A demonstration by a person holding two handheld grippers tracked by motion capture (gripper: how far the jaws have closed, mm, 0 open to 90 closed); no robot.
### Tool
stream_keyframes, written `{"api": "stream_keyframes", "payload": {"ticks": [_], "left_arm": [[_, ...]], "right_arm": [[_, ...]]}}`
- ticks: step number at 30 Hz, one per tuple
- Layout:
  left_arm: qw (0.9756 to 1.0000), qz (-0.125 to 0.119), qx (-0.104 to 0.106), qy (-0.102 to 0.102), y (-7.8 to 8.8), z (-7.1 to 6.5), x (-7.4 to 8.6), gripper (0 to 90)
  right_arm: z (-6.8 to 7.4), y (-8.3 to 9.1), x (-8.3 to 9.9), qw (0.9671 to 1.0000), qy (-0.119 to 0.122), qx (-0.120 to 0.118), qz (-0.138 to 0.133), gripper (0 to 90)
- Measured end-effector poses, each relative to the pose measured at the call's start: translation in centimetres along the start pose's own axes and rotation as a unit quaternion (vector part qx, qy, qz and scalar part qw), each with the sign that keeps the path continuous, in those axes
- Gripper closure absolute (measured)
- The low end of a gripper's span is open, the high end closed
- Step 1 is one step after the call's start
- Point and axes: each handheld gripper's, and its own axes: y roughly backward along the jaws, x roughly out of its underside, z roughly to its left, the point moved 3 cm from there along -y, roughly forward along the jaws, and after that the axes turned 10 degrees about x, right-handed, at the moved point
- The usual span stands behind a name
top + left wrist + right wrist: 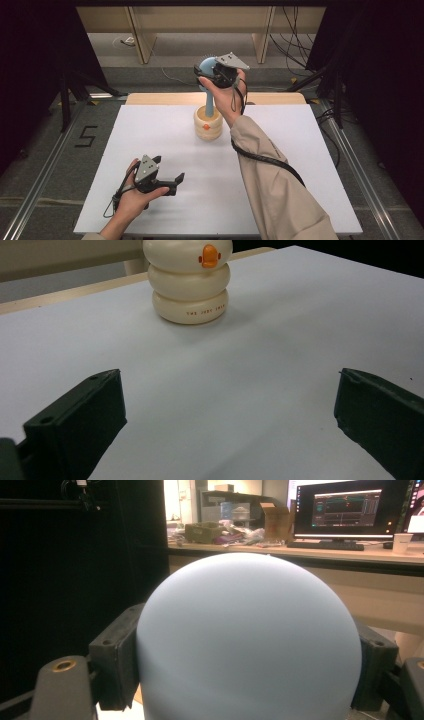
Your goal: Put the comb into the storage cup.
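Blue and round, the brush (207, 67) head sits clamped between the jaws of the right gripper (220, 75), raised above the far edge of the table (280, 200), its handle reaching down into the cream holder (208, 124) that stands near that edge, about midway along it. The right gripper view has the jaws pressing on either side of the smooth dome (250, 640). That curved surface is probably the main risk: the pads bear on a rounded form, so a tilt or a quick pull could let the head slide out and the brush drop. If the handle is drawn out at an angle it could drag on the holder's mouth and tip the light-looking holder over, or push it toward the far edge. The left gripper (157, 177) rests near the table's near-left corner, jaws wide apart with nothing between them, well apart from the holder and so not steadying it. Nothing else lies on the table, so no obstacle stands between the grippers and the holder.
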Motion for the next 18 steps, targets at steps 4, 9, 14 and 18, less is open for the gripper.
{"api": "stream_keyframes", "payload": {"ticks": [4,9,14,18], "left_arm": [[1.0,0.0,0.0,0.0,0.0,0.0,0.01,0.0],[1.0,0.001,0.0,0.0,-0.02,-0.01,0.03,0.0],[1.0,0.0,0.0,0.0,-0.04,-0.02,0.03,0.0],[1.0,0.001,0.001,0.001,-0.07,-0.04,0.05,0.0]], "right_arm": [[-0.01,-0.08,0.11,1.0,0.001,0.001,0.0,21.4],[0.02,-0.16,0.24,1.0,0.002,0.001,0.001,21.4],[0.1,-0.26,0.4,1.0,0.001,0.002,0.002,21.4],[0.11,-0.37,0.57,1.0,0.003,0.002,0.003,21.4]]}}
